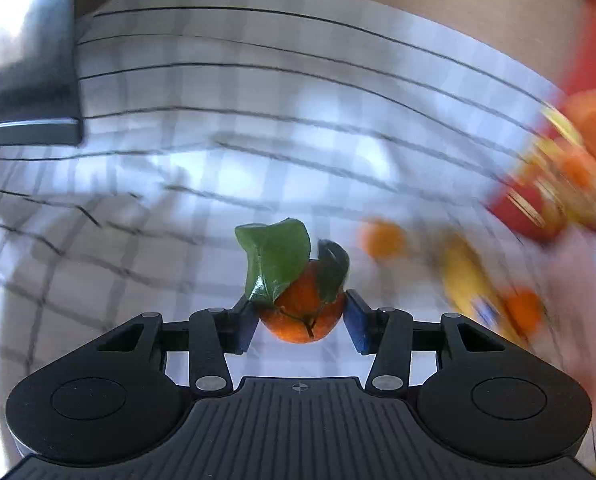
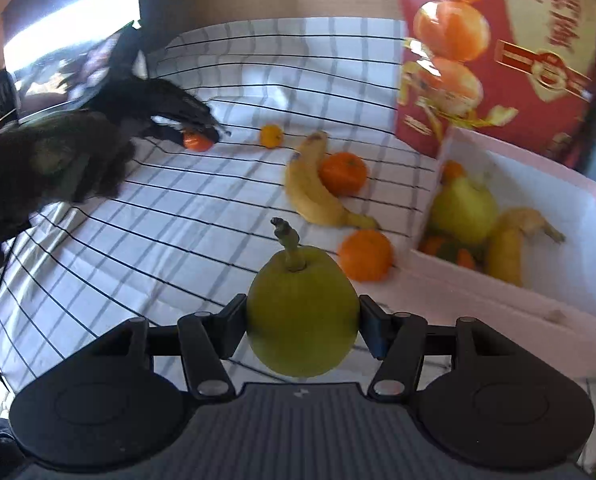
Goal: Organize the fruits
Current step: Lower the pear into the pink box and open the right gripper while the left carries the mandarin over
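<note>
Your right tongs (image 2: 302,322) are clamped on a green pear (image 2: 302,312), stem up, right in front of the camera and lifted above the checked cloth (image 2: 157,220). Your left tongs (image 1: 300,320) squeeze a small orange with green leaves (image 1: 302,312) between the blue pads (image 1: 356,326), also up off the cloth.

Just past the pear, an orange (image 2: 365,255) lies near the white box (image 2: 498,304). A banana (image 2: 318,192) lies beside another orange (image 2: 342,173), touching it. A little yellow fruit (image 2: 271,135) sits farther back.

Inside the white box you can see a pear, a banana and some oranges. The red lid (image 2: 498,52) with orange pictures stands up behind it. The left camera's view is very blurry.
</note>
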Available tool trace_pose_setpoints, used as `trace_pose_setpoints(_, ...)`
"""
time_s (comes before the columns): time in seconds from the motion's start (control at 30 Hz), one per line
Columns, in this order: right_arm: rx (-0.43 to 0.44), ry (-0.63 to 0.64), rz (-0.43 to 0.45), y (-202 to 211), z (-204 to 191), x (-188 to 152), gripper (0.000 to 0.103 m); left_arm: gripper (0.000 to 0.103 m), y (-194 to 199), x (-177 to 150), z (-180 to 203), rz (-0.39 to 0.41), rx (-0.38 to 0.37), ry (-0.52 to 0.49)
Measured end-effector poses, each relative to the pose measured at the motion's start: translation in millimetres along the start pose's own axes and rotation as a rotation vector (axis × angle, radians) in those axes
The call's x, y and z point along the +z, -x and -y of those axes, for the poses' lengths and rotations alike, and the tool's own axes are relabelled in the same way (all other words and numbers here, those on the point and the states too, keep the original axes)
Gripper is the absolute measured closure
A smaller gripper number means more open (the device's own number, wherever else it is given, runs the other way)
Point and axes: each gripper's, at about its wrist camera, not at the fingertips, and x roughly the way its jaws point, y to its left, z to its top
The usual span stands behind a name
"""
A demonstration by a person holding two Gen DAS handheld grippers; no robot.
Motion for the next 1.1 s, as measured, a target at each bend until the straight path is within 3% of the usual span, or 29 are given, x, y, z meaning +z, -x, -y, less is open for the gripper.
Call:
trace_pose_setpoints(0.3, -0.058, -0.061, 0.012, 34, 42, -30, 0.045, 0.052, 40, -84, 101, -0.216, -0.309, -0.155)
trace_pose_setpoints(0.4, -0.078, -0.076, 0.040, 49, 56, -34, 0.045, 0.052, 60, -83, 133, -0.200, -0.365, -0.235)
trace_pose_setpoints(0.57, -0.109, -0.105, 0.120, 72, 78, -35, 0.045, 0.052, 94, -42, 180, -0.082, -0.448, -0.312)
trace_pose_setpoints(0.73, -0.134, -0.144, 0.186, 85, 96, -34, 0.045, 0.052, 97, -11, 213, -0.022, -0.471, -0.315)
trace_pose_setpoints(0.9, -0.159, -0.187, 0.254, 90, 118, -21, 0.045, 0.052, 73, -9, 229, -0.069, -0.465, -0.278)
trace_pose_setpoints(1.1, -0.191, -0.275, 0.323, 75, 159, 28, 0.045, 0.052, 66, -21, 213, -0.103, -0.462, -0.187)
